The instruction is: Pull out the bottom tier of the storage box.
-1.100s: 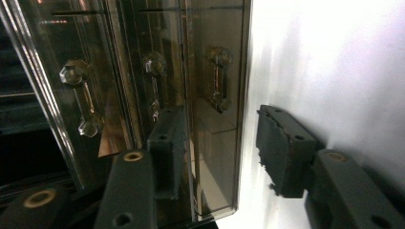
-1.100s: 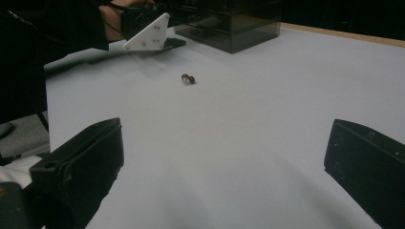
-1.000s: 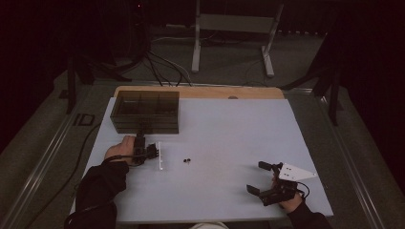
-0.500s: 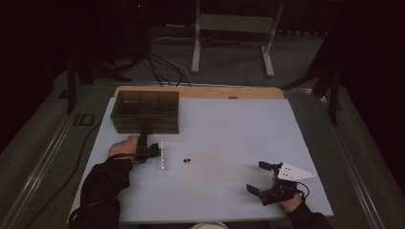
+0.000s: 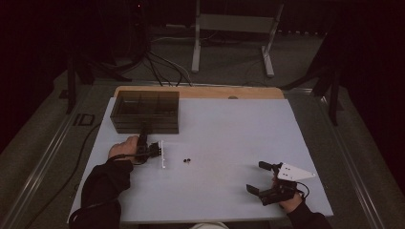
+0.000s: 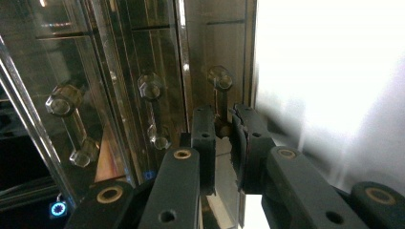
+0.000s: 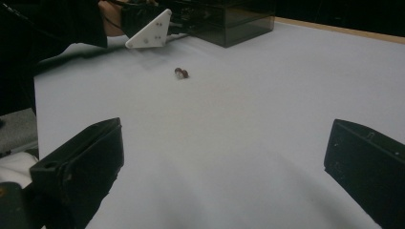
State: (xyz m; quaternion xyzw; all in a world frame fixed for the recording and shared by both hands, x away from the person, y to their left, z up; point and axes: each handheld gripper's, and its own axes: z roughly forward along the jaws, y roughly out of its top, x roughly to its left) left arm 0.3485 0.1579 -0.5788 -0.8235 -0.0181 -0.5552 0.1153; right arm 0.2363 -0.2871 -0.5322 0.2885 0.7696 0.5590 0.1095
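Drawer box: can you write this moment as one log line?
left gripper: closing on drawer box handle | right gripper: open, resting on table | small dark bits: lying loose

A glossy, smoky clear-plastic drawer box (image 5: 145, 112) stands on a matt white table (image 5: 229, 138) edged with wood

In the high view the small dark object (image 5: 186, 161) near the desk's (image 5: 229, 133) middle is too tiny to identify (two joined lumps, maybe). The left gripper (image 6: 223, 130) hides whatever sits between its nearly closed jaws against the smoky drawer box (image 6: 119, 86), whose contents blur behind reflections.
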